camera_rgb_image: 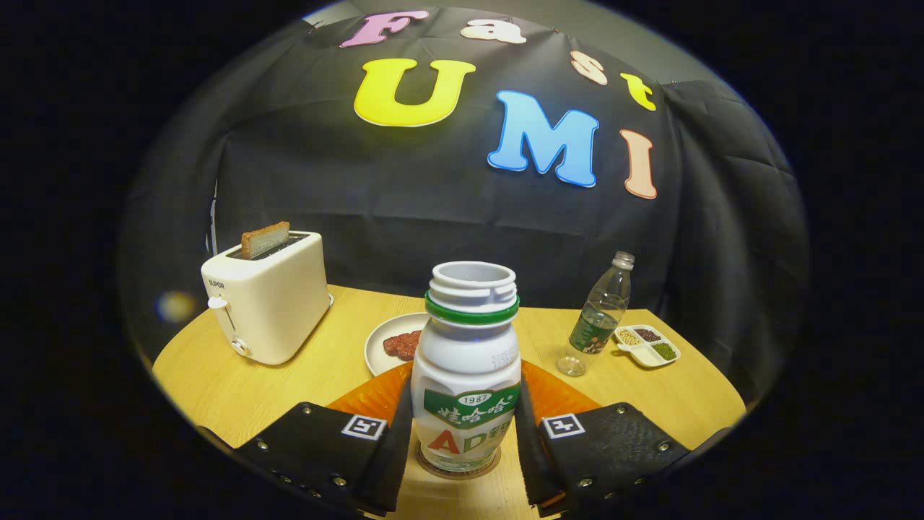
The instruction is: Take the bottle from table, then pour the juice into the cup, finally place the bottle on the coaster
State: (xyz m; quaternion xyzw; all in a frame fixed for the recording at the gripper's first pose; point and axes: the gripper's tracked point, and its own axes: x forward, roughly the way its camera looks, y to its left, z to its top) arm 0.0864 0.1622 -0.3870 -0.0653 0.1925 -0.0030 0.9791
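Tongs (pixel 465 433) of yours stand spread around the white plastic bottle with a green neck ring (pixel 467 361), its mouth uncapped; whether the pads touch its sides you cannot tell. It stands upright on a round brown coaster (pixel 460 471) on the wooden worktop (pixel 332 361). Beyond it lie an orange ribbed mat (pixel 372 397), a white plate (pixel 386 336), a cream toaster (pixel 263 307) and a clear water bottle (pixel 603 314).
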